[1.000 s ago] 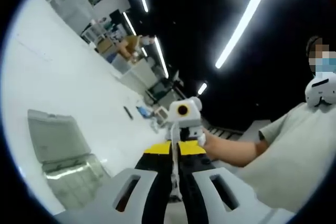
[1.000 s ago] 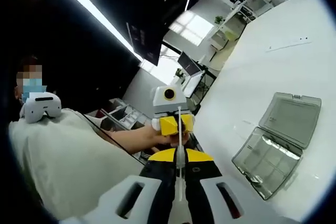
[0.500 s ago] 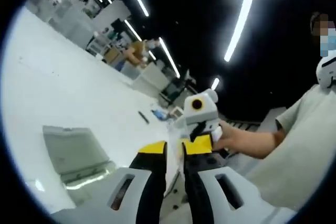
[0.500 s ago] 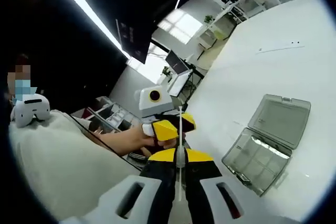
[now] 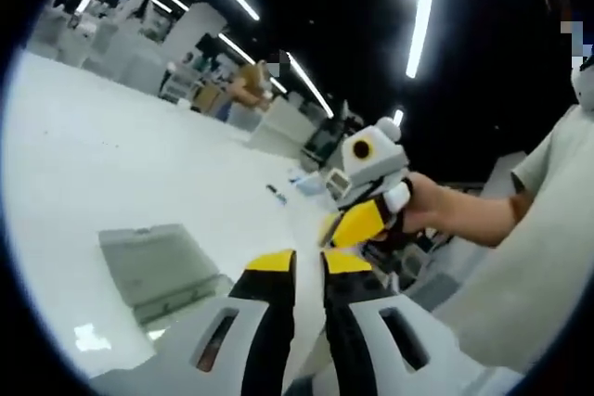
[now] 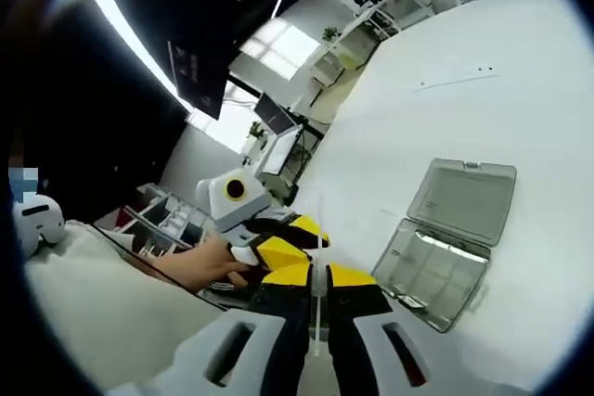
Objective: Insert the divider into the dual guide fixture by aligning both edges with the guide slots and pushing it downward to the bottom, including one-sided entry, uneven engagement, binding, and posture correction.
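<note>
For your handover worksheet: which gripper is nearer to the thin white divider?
Right. The right gripper is shut on the divider, while the left gripper is open and apart from it, beside the right gripper.

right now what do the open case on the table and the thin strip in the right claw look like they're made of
The case looks like clear, slightly smoky plastic: the white table shows through its lid and compartments, and its edges catch glossy highlights. The strip pinched in the right claw looks like thin, pale, stiff plastic, seen edge-on as a straight sliver; whether it is clear or white is hard to tell.
</note>
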Tool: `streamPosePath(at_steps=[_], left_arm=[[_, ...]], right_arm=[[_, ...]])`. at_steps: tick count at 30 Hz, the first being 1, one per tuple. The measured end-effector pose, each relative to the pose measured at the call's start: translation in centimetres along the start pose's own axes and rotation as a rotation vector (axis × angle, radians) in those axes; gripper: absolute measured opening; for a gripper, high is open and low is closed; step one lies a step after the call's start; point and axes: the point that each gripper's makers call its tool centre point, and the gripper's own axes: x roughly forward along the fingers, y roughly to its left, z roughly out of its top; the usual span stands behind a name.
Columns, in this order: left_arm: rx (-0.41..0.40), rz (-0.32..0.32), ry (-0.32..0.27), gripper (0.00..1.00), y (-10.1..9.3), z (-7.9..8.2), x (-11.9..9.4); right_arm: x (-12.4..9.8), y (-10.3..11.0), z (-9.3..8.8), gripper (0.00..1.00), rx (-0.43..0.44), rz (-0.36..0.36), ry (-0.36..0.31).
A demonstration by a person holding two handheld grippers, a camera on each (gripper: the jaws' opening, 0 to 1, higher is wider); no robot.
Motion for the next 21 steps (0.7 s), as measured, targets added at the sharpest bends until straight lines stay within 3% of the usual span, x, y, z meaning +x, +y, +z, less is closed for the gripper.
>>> streamPosePath(at_steps=[13, 14, 16, 19, 20, 21], left_arm=[[0.018, 0.046, 0.005, 0.07, 0.7, -0.4, -0.6], [0.018, 0.047, 0.007, 0.06, 0.7, -0.5, -0.6], [0.023, 0.050, 0.016, 0.06, 0.7, -0.8, -0.7], [0.024, 0.057, 0.021, 0.06, 0.8, -1.0, -0.8], [0.036, 0.066, 0.025, 0.06, 0.8, -1.1, -0.9], [0.052, 0.076, 0.032, 0.07, 0.9, -1.2, -0.9]], right_arm=[[-0.5, -1.4, 0.7, 0.00, 0.034, -0.131, -0.040], [-0.5, -1.4, 0.3, 0.00, 0.069, -0.139, -0.017], [-0.6, -1.8, 0.6, 0.00, 0.057, -0.160, -0.029], [-1.0, -2.7, -0.3, 0.00, 0.136, -0.229, 0.026], [-1.0, -3.2, -0.1, 0.00, 0.095, -0.252, 0.022], [-1.0, -3.2, -0.3, 0.00, 0.116, -0.255, 0.031]])
